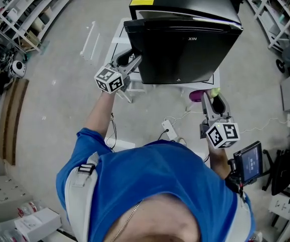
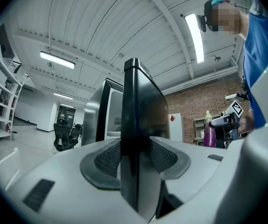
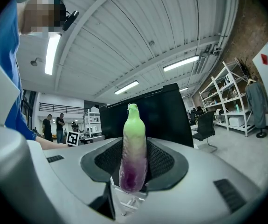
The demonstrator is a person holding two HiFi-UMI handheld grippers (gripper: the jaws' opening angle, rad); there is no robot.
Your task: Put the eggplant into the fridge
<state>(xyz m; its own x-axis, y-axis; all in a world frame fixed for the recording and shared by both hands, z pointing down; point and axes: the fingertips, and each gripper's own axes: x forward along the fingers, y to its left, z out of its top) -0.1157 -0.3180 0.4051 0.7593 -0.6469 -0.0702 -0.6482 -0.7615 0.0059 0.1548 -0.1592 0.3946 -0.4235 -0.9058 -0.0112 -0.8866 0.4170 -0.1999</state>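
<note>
**Two grippers, one eggplant, one fridge**

Head view: one black fridge (image 1: 185, 39) stands on one white table (image 1: 118, 34). The left gripper (image 1: 134, 59) is at the left edge of the fridge door (image 1: 185, 59). The right gripper (image 1: 209, 101) is in front of the fridge, to the right, and holds the single eggplant (image 1: 200, 95). Two marker cubes are counted, one per gripper.

Left gripper view: both pads (image 2: 108, 157) are pressed on the door's black edge (image 2: 136, 125), one on each side, so the jaws pinch the door. The eggplant (image 2: 209, 134) shows far right, in the other gripper.

Right gripper view: the jaws pinch the eggplant (image 3: 134, 153) at its purple lower half. It stands upright with the green end on top. The fridge (image 3: 171, 115) is behind it. Two people (image 3: 47, 127) stand in the far background.
</note>
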